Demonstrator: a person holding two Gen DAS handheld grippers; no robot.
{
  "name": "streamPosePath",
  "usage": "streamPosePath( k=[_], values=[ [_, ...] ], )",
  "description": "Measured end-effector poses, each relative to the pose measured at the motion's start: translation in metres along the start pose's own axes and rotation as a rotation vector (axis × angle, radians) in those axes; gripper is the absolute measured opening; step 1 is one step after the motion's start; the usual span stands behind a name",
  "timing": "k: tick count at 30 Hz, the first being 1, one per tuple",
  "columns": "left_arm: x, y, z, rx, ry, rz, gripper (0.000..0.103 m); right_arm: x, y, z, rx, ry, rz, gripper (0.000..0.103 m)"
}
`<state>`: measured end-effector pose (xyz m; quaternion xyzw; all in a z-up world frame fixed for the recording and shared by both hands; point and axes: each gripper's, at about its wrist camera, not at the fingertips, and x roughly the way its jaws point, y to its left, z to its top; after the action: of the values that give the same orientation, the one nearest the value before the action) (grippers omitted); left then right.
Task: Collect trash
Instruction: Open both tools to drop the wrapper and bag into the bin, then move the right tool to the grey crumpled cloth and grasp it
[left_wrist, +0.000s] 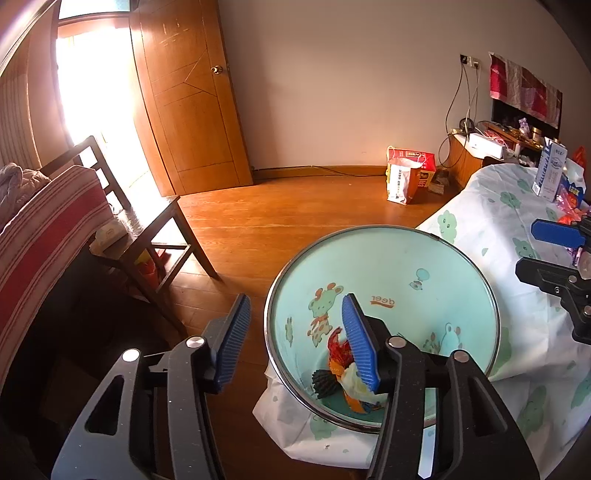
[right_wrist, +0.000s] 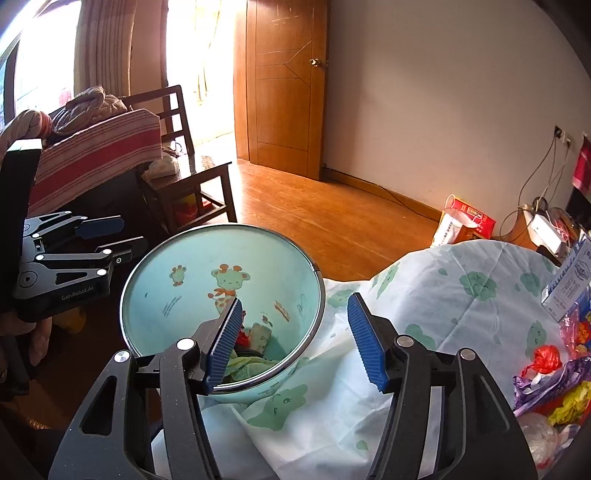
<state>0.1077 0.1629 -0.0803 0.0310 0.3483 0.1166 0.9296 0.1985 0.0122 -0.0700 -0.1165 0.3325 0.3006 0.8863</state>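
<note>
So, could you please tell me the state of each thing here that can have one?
left hand-held gripper: open, nothing held.
right hand-held gripper: open, nothing held.
trash bin: upright, no lid, trash at the bottom.
door: open.
milk carton: upright.

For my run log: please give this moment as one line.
left tongs: open, empty | right tongs: open, empty | trash bin: holds wrappers
</note>
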Motion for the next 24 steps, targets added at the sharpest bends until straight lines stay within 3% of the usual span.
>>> streamPosePath(
  k=[6,9,15,21,24],
  values=[
    [0.001,-0.001,-0.001,0.003,0.001,0.002,0.058,-0.001,-0.001,-0.001,0.006,-0.002,-0.006,0.059],
    [0.001,-0.001,-0.001,-0.001,0.0,0.0,0.067,-0.003,-0.001,-0.002,0.004,-0.005,-0.015,0.06],
    [0.005,-0.016,-0.005,0.02,0.017,-0.037,0.069,-0.027,-0.012,-0.012,0.032,-0.013,-0.063,0.06],
    [0.005,-0.063,-0.014,0.101,0.029,-0.116,0.075,-0.084,-0.055,-0.048,0.119,-0.028,-0.178,0.062],
    [0.007,-0.091,-0.017,0.14,0.036,-0.155,0.075,-0.121,-0.095,-0.078,0.221,-0.036,-0.28,0.062]
  ],
)
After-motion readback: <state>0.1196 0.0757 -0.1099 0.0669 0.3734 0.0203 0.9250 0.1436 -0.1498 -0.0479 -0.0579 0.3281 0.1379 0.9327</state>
